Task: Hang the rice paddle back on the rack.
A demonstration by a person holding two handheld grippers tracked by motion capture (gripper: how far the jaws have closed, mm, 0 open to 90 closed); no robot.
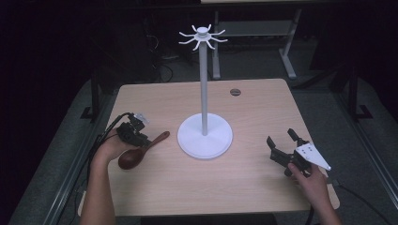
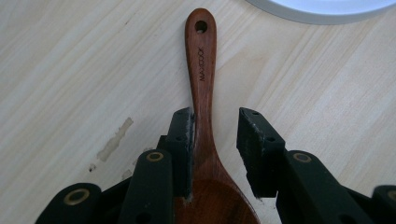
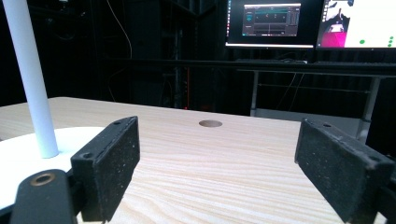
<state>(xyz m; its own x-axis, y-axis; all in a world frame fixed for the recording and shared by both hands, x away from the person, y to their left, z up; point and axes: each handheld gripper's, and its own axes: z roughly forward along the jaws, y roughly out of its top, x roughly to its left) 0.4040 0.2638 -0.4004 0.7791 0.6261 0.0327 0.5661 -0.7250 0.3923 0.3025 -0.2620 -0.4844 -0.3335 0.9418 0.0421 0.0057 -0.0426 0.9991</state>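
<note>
A dark red wooden spoon (image 1: 141,151) lies on the light wooden table (image 1: 253,183), left of a white hook stand (image 1: 204,136). Its bowl points toward the person and its handle toward the stand's base. My left gripper (image 1: 141,139) hangs over the spoon's neck. In the left gripper view the spoon (image 2: 201,70) runs up between the jaws of the left gripper (image 2: 215,126); one pad lies against the handle and the other stands off it with a gap. My right gripper (image 1: 280,137) rests at the right of the table, open wide, nothing between its pads (image 3: 109,163).
The stand's tall white pole (image 1: 203,84) carries a ring of curved hooks (image 1: 202,36) at its top. A round cable hole (image 1: 235,92) sits near the table's far edge. Two lit monitors (image 3: 271,23) and another desk's legs stand beyond the table.
</note>
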